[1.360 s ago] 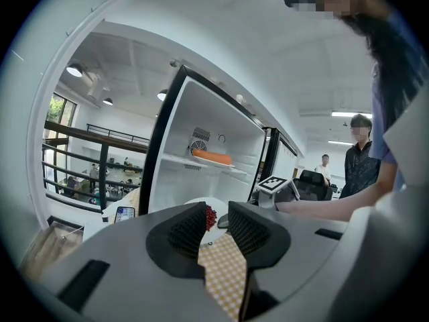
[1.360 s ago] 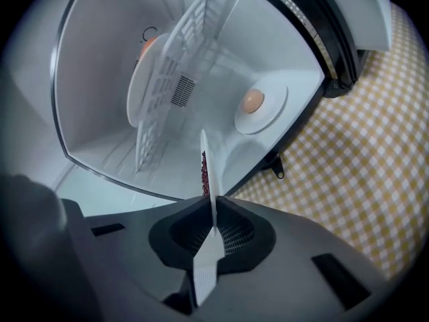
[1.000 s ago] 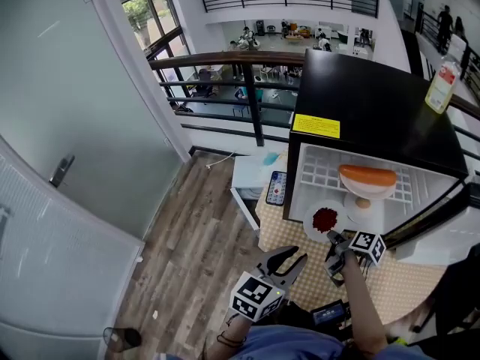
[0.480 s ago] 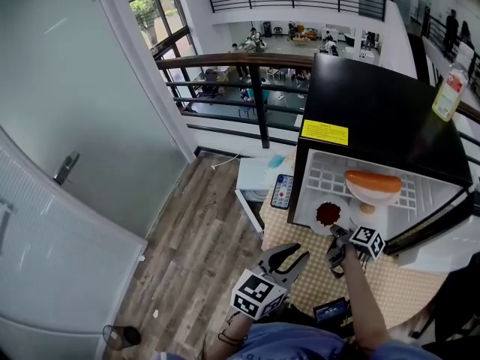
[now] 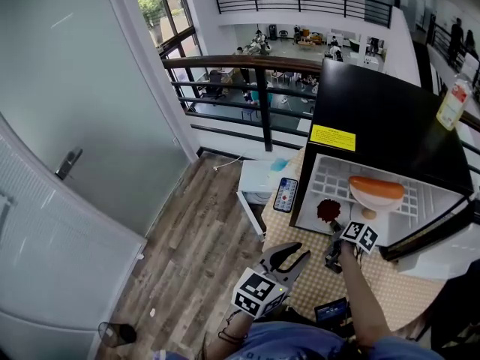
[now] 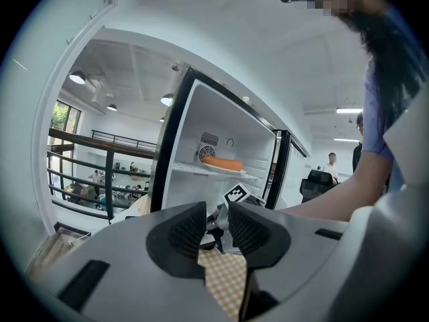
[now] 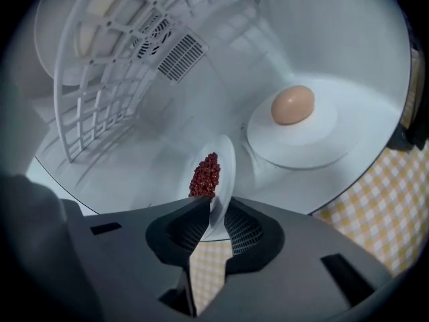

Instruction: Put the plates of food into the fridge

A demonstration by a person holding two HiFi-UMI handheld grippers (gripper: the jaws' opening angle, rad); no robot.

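A small white plate [image 7: 226, 168] bears a dark red, grainy heap [image 7: 205, 174].

Food plates [image 5: 373, 198] inside open fridge [image 5: 390, 118]

The head view looked steeply down on the fridge [image 5: 390, 126]; the left gripper view faced its open front from outside; the right gripper view sat close inside it.

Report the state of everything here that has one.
Black mini fridge: door open.
White plate of red food: on fridge floor, rim between right tongs.
White plate with egg: on fridge floor.
White plate with orange sausage: on wire shelf.
Right tongs: opening.
Left tongs: open, empty.
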